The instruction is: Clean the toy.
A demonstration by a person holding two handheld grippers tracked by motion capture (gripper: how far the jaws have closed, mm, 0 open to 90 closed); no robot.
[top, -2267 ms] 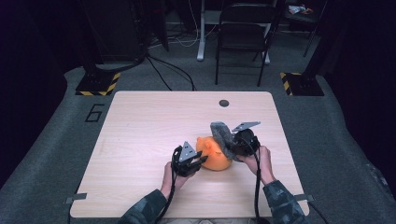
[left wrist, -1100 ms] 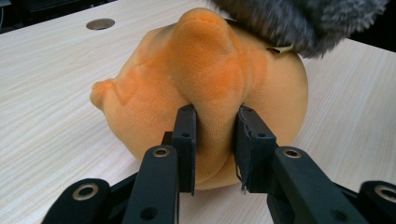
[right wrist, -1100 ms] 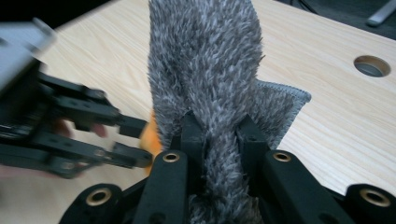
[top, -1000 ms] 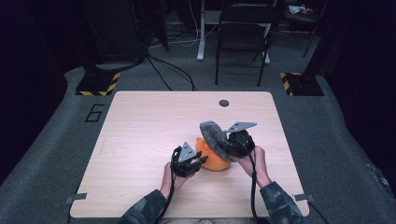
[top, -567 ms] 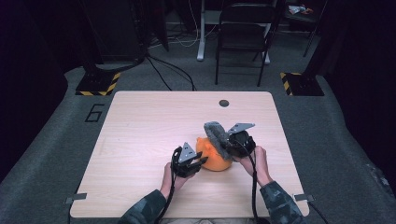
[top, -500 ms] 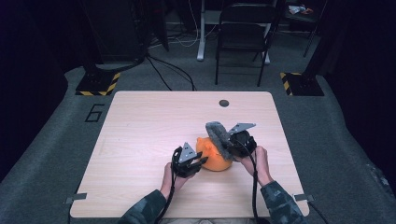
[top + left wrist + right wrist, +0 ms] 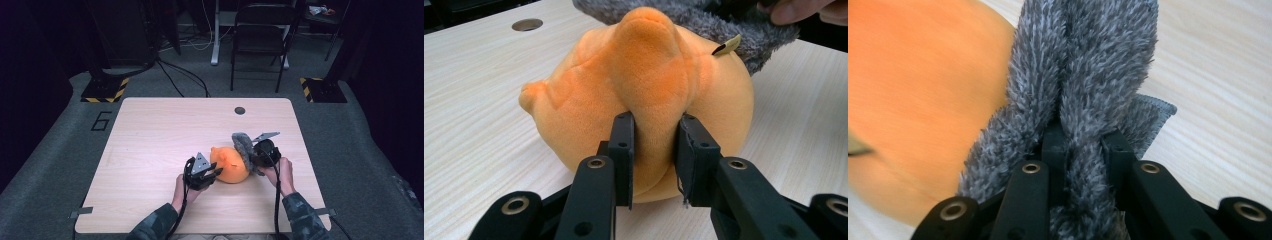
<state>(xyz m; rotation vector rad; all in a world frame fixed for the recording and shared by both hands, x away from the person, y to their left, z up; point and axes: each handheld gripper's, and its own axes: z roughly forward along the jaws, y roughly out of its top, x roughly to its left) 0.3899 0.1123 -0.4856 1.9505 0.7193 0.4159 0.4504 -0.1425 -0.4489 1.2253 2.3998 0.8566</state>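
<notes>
Right gripper (image 7: 1079, 137) is pinching a fold of grey fuzzy cloth (image 7: 1088, 65) btwn its two black jaws, w/ the pile bunching up and spreading above them. Orange plush toy (image 7: 918, 95) is sitting just left of the cloth, touching it. Light wood table (image 7: 1218, 90) is showing right of the cloth, a flat grey edge of cloth lying on it.

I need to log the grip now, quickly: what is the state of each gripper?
Left gripper: shut on a fold of the orange plush.
Right gripper: shut on the grey cloth.
</notes>
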